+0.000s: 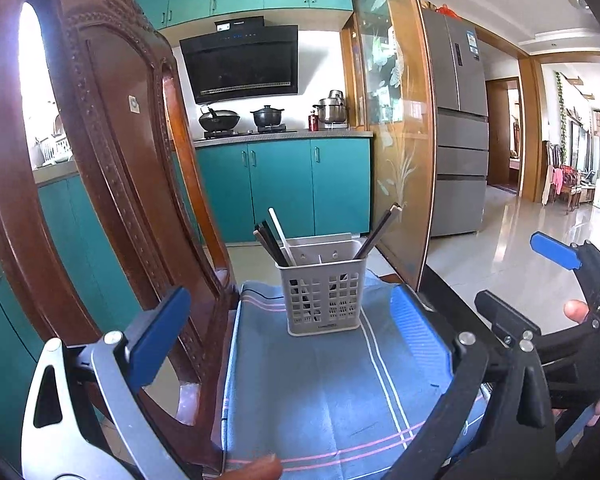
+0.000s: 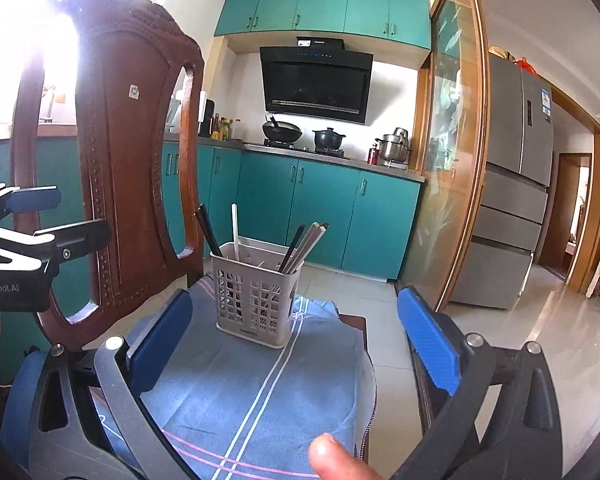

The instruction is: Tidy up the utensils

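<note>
Both the left gripper (image 1: 292, 328) and right gripper (image 2: 296, 340), jaws wide and empty, are facing the chopstick-filled utensil basket (image 1: 325, 294) standing ready on the cloth-covered chair (image 1: 100, 140).

Utensil basket (image 1: 323, 287) stands upright on cloth (image 1: 332, 384) over chair seat, chopsticks (image 1: 269, 243) leaning inside it. Chair back (image 1: 112, 168) to its left. Kitchen counter (image 1: 284, 134) w/ pots well behind. Fridge (image 1: 458, 128) far right.
</note>
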The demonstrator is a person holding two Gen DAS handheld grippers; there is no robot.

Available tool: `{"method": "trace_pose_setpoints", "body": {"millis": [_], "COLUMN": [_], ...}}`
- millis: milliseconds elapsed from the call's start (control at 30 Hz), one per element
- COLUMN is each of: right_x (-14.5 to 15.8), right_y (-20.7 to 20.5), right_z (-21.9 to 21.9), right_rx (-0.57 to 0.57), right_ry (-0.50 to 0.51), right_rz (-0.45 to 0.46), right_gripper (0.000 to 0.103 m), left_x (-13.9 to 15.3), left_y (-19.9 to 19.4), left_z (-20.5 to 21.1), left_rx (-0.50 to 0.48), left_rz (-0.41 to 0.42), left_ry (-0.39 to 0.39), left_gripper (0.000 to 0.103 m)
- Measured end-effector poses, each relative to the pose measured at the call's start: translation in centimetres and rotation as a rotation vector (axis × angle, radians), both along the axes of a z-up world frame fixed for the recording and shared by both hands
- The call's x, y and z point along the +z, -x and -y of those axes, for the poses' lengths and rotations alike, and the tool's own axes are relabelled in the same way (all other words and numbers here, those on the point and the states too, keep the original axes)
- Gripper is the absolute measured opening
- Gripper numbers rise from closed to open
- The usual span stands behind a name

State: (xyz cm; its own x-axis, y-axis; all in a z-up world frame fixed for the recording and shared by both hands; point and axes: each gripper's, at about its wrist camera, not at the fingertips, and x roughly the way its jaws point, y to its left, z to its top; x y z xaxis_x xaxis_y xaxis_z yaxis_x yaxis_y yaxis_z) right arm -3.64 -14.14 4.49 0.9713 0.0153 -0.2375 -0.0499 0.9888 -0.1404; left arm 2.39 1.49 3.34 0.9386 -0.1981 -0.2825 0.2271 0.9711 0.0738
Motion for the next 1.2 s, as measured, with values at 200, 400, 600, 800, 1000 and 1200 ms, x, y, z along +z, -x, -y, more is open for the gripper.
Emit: {"method": "trace_pose_setpoints", "body": {"millis": [200,400,600,800,1000,1200], "right_x": [-0.2,-0.2,-0.3,-0.7,-1.2,-5.2], "right_y": [-0.1,-0.1,-0.2,-0.6,-1.2,-6.8], "right_z": [-0.1,-0.1,-0.1,0.0,0.3,2.8], "right_rx": [0.011,0.013,0.011,0.012,0.001,-0.155], "right_ry": [0.013,0.013,0.013,0.014,0.007,-0.044], "right_rz": [-0.004,-0.005,-0.007,-0.016,-0.034,-0.214], "right_gripper": [0.100,0.100,0.100,0.100,0.100,0.100], "left_x": [-0.2,-0.3,-0.4,-0.7,-1.3,-4.6], "left_y": [0.0,-0.1,-0.4,-0.3,-0.7,-4.5], "left_z": [0.2,0.3,0.3,0.4,0.5,1.3], "left_rx": [0.005,0.011,0.011,0.002,0.006,0.033], "left_rz": [0.001,-0.004,-0.022,-0.021,-0.034,-0.259], "left_ry": [-0.005,-0.007,0.000,0.006,0.003,-0.045], "left_gripper": [0.099,0.099,0.099,0.099,0.099,0.099]}}
